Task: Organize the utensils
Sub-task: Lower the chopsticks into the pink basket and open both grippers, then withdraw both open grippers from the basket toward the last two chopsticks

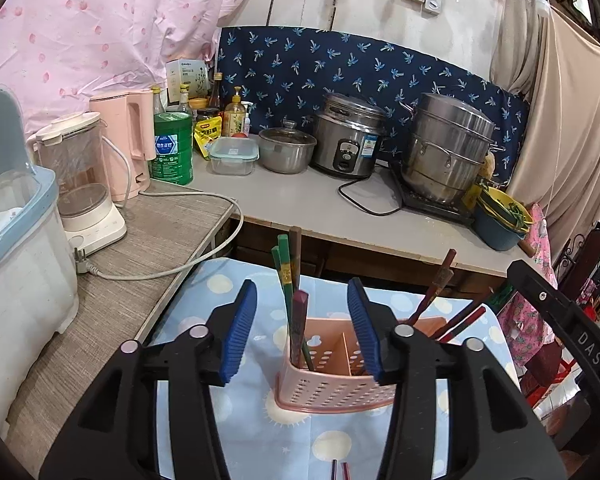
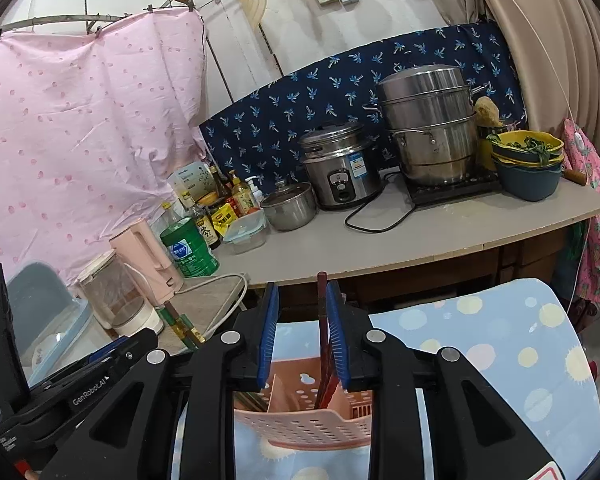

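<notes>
- A cramped kitchen corner: a blue spotted cloth [image 1: 236, 400] covers a low surface below a grey counter [image 1: 300, 204] of pots.
- A pink perforated utensil holder [image 1: 332, 384] stands on the cloth; green and dark chopsticks [image 1: 290, 300] lean in its left compartment.
- The right gripper [image 2: 302, 336], jaws narrowed but not closed, has a dark red chopstick [image 2: 322, 320] upright against its right pad above the holder.
- The left gripper [image 1: 302, 328] hovers wide open, empty.
- Risk: released tilted, the stick could catch the divider or tip the light holder.
</notes>
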Action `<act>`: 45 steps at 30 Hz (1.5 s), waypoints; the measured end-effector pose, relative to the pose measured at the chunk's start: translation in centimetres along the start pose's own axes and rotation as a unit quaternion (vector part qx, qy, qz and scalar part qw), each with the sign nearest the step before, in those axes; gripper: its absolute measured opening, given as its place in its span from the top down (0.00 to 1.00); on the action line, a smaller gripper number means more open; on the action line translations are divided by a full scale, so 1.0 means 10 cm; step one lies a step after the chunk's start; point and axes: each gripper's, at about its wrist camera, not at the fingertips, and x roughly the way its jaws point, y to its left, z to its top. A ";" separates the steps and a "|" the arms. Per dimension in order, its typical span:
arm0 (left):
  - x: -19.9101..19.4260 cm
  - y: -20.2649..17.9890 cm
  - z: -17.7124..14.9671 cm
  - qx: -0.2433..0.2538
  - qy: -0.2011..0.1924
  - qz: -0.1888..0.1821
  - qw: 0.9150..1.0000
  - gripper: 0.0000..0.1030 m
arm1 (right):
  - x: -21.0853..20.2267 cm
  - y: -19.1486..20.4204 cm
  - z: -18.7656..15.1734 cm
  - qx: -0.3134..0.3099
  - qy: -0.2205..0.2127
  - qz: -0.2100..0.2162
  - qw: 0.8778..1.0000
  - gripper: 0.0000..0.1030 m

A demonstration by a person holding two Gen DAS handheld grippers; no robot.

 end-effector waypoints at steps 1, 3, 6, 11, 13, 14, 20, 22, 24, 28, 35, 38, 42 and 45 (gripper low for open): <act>-0.02 0.00 -0.02 0.001 0.000 0.001 1.000 0.53 | -0.03 0.00 -0.01 0.000 0.001 0.002 1.000 0.76; -0.06 -0.01 -0.06 0.006 0.001 0.003 1.000 0.52 | -0.09 0.01 -0.05 -0.001 0.002 0.004 1.000 0.76; -0.11 -0.02 -0.13 0.010 0.007 0.003 1.000 0.52 | -0.20 0.02 -0.12 -0.004 0.006 0.007 1.000 0.76; -0.22 -0.03 -0.28 0.016 0.015 0.002 1.000 0.52 | -0.40 0.02 -0.31 -0.003 0.015 0.013 1.000 0.76; -0.27 -0.03 -0.36 0.018 0.020 0.000 1.000 0.52 | -0.47 0.02 -0.40 -0.002 0.022 0.016 1.000 0.76; -0.29 -0.04 -0.40 0.020 0.023 -0.001 1.000 0.52 | -0.51 0.03 -0.45 -0.003 0.025 0.016 1.000 0.76; -0.41 -0.08 -0.70 0.038 0.033 0.009 0.999 0.49 | -0.71 0.03 -0.79 -0.016 0.040 0.005 0.999 0.76; -0.44 -0.08 -0.80 0.041 0.039 0.008 0.998 0.49 | -0.77 0.02 -0.87 -0.020 0.044 0.001 0.999 0.76; -0.48 -0.07 -0.91 0.041 0.048 0.005 0.998 0.49 | -0.85 0.02 -0.97 -0.026 0.048 -0.004 0.999 0.75; -0.57 -0.05 -1.14 0.048 0.060 0.004 0.997 0.49 | -1.00 0.00 -1.18 -0.033 0.057 -0.009 0.998 0.75; -0.71 -0.03 -1.62 0.067 0.079 0.014 0.995 0.47 | -1.20 -0.01 -1.66 -0.051 0.094 -0.019 0.994 0.74; -0.78 0.00 -1.83 0.071 0.090 0.013 0.993 0.46 | -1.30 0.00 -1.88 -0.059 0.108 -0.023 0.992 0.74; -0.82 0.04 -2.08 0.067 0.109 0.010 0.992 0.46 | -1.38 -0.01 -2.14 -0.061 0.128 -0.027 0.990 0.74; -0.83 0.08 -2.26 0.060 0.127 0.008 0.990 0.46 | -1.41 0.00 -2.32 -0.069 0.142 -0.033 0.987 0.74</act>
